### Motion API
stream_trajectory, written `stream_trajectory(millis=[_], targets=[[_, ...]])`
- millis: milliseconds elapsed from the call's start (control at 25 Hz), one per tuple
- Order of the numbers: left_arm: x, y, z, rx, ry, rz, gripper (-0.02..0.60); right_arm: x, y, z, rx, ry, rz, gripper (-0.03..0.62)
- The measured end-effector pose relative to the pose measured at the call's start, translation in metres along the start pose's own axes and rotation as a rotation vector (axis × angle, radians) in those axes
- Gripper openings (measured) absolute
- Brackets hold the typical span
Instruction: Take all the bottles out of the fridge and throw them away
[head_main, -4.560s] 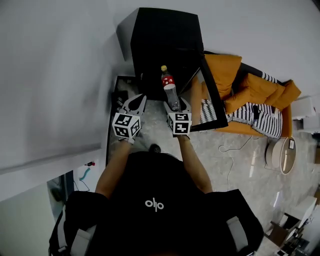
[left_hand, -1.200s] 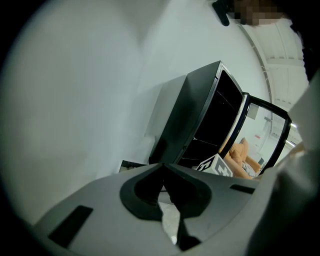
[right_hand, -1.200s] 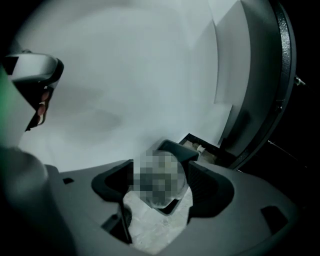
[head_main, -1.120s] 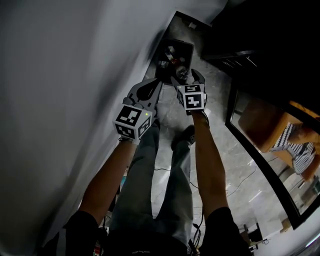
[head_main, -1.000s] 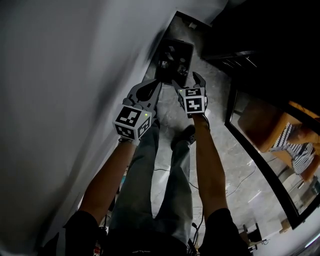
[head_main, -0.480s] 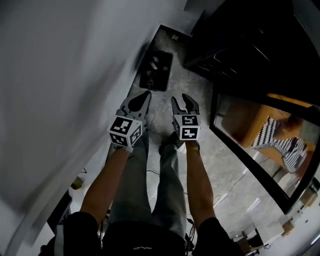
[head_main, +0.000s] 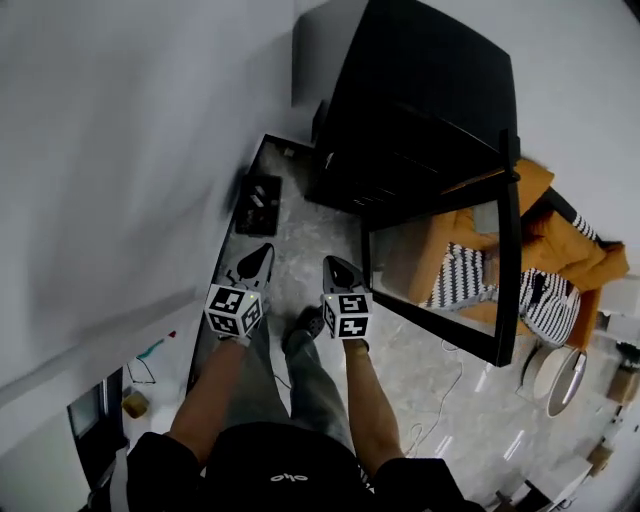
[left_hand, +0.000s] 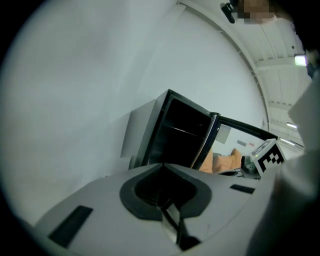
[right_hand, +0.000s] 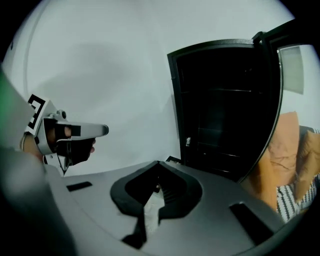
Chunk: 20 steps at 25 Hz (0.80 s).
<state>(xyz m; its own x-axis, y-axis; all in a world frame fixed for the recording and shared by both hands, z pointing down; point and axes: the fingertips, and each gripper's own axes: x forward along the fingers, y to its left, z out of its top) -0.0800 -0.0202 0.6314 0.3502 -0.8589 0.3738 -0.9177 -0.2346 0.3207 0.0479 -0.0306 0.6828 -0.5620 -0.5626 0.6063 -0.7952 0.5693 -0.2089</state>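
Both grippers have risen from the black bin (head_main: 244, 214) toward the open fridge (head_main: 420, 120). The right gripper (head_main: 331, 264) has just snapped closed, empty, like the left gripper (head_main: 261, 253). One bottle binned, I'd judge; the next reach needs jaws reopened. That bottle lies in the bin, too small to tell which way it points.

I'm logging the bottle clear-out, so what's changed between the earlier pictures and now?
The right gripper let its red-labelled bottle go over the black bin; its jaws have just closed on nothing. Both grippers rose away from the bin. The left gripper stayed shut and empty, the fridge open.
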Motion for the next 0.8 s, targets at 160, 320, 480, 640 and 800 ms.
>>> stream_trajectory(millis=[160,320,480,640,800], targets=[[-0.015,-0.047,0.024,0.022,-0.005,-0.017,0.008,-0.064,-0.013,0.017,0.069,-0.044,-0.013,0.008],[-0.027,-0.089,0.05,0.038,-0.035,-0.033,0.008,-0.117,-0.032,0.034,0.089,-0.094,-0.038,0.008],[-0.044,-0.126,0.076,0.06,-0.065,-0.062,0.008,-0.167,-0.042,0.052,0.097,-0.134,-0.054,0.008],[-0.062,-0.146,0.099,0.075,-0.089,-0.079,0.008,-0.208,-0.042,0.072,0.08,-0.17,-0.064,0.008],[-0.084,-0.157,0.113,0.095,-0.11,-0.094,0.008,-0.24,-0.038,0.085,0.062,-0.21,-0.077,0.008]])
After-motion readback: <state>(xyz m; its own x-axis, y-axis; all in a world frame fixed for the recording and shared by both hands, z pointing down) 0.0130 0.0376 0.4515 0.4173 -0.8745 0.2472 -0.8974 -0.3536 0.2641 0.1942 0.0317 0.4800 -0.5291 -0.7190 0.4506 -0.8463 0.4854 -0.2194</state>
